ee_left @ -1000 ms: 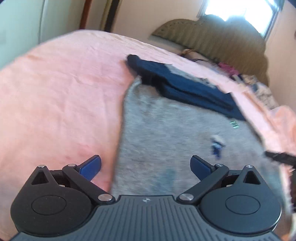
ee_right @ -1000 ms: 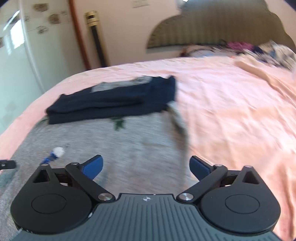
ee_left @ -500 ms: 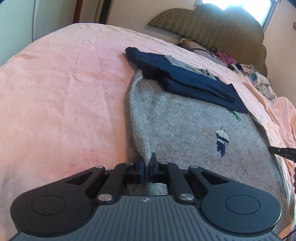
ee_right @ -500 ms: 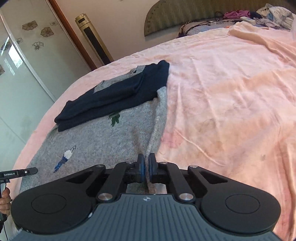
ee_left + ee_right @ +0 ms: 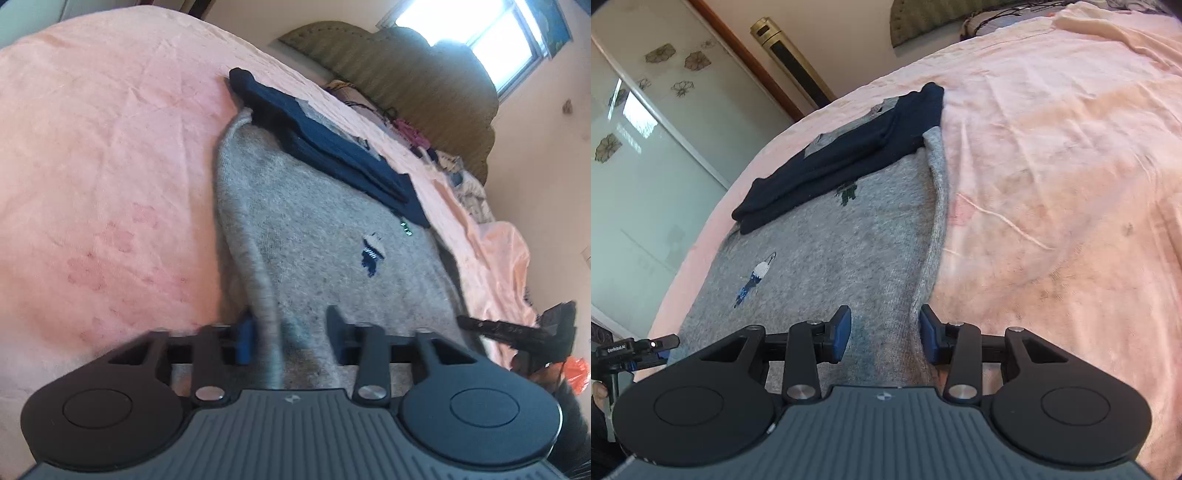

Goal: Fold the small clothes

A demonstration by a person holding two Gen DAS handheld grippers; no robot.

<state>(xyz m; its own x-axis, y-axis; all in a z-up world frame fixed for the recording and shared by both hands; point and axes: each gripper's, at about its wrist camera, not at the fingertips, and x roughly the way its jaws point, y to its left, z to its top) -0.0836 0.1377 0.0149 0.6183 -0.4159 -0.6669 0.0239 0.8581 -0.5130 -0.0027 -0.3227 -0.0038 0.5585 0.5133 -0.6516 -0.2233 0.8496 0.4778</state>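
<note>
A grey knit sweater (image 5: pixel 332 236) (image 5: pixel 831 240) with a small embroidered figure lies flat on the pink bed. Its navy upper part (image 5: pixel 332 147) (image 5: pixel 849 147) is folded across its far end. My left gripper (image 5: pixel 290 339) sits at the sweater's left edge, jaws apart, with a raised ridge of grey fabric between the fingers. My right gripper (image 5: pixel 884 332) sits at the right edge. Its jaws are opening, and the lifted grey edge runs between the pads without being pressed.
The pink bedsheet (image 5: pixel 92 147) (image 5: pixel 1052 147) spreads wide on both sides of the sweater. A padded headboard (image 5: pixel 406 74) and a pile of loose clothes (image 5: pixel 450 166) are at the far end. A glass wardrobe door (image 5: pixel 646 147) and a gold tower unit (image 5: pixel 790 62) stand beyond the bed.
Both grippers were wide open a second ago and were shut on the sweater's side edges half a second ago. Now their jaws stand apart again. Both views have tilted.
</note>
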